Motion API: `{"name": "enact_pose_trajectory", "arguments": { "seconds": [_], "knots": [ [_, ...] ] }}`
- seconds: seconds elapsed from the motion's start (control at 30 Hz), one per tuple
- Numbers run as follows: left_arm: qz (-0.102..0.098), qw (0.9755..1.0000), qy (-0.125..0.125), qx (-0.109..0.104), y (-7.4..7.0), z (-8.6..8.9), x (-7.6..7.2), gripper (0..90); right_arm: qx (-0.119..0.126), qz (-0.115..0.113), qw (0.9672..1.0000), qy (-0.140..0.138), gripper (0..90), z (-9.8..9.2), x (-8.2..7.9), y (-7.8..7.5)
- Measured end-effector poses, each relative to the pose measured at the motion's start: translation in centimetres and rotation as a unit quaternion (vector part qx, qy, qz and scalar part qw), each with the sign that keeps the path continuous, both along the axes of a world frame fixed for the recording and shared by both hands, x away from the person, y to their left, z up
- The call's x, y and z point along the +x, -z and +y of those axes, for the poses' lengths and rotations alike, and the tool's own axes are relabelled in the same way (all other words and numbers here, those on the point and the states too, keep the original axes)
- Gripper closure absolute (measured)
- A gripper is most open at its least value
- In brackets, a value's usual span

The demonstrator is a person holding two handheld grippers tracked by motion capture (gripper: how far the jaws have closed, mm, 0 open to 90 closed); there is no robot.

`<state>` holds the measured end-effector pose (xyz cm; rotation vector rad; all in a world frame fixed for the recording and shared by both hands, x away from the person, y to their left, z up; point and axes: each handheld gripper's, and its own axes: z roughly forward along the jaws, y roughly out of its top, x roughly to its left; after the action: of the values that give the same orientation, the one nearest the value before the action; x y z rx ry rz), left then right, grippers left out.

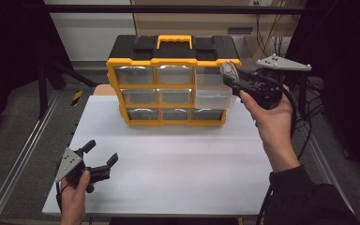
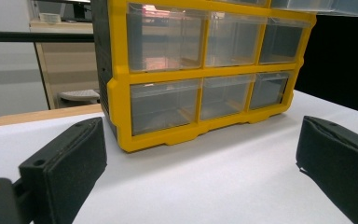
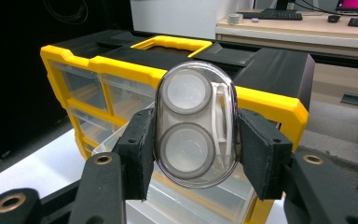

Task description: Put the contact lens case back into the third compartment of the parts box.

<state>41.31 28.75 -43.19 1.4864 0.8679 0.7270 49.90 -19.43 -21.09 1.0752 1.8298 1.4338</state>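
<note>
right gripper [image 3: 193,140] clamped on clear case [image 3: 196,123] above open drawer [image 1: 212,96] at 2 o'clock, left gripper [image 1: 102,157] apart; case could slip n miss drawer if grip loosens.

The room around me is dim; both far sides of the high view sink into near black, while the white table [image 1: 168,159] catches soft light from above and reads as the brightest surface. Shadows under the yellow organizer [image 1: 172,79] are faint and blurred, with no hard edges. Its clear drawers throw pale glare, and a reddish reflection sits in one drawer in my left gripper view. The high view is soft and a little grainy. In my right gripper view the clear case [image 3: 196,123] is sharp with small highlights, the desk behind it softer. My left gripper [image 2: 200,172] pads look blurred up close.
</note>
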Motion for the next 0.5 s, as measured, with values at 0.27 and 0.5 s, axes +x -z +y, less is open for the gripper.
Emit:
{"name": "enact_pose_trajectory", "arguments": {
  "seconds": [0.27,0.5],
  "knots": [
    [0.000,1.0000,0.000,-0.001,0.00,0.00,-0.01,1.4,-0.002,0.001,1.0000,-0.004,49.0,0.44,0.16,0.08],
    [0.000,1.0000,0.000,0.000,0.00,0.01,0.01,1.4,-0.004,0.001,1.0000,-0.005,49.0,0.60,0.24,0.03]
  ]
}}
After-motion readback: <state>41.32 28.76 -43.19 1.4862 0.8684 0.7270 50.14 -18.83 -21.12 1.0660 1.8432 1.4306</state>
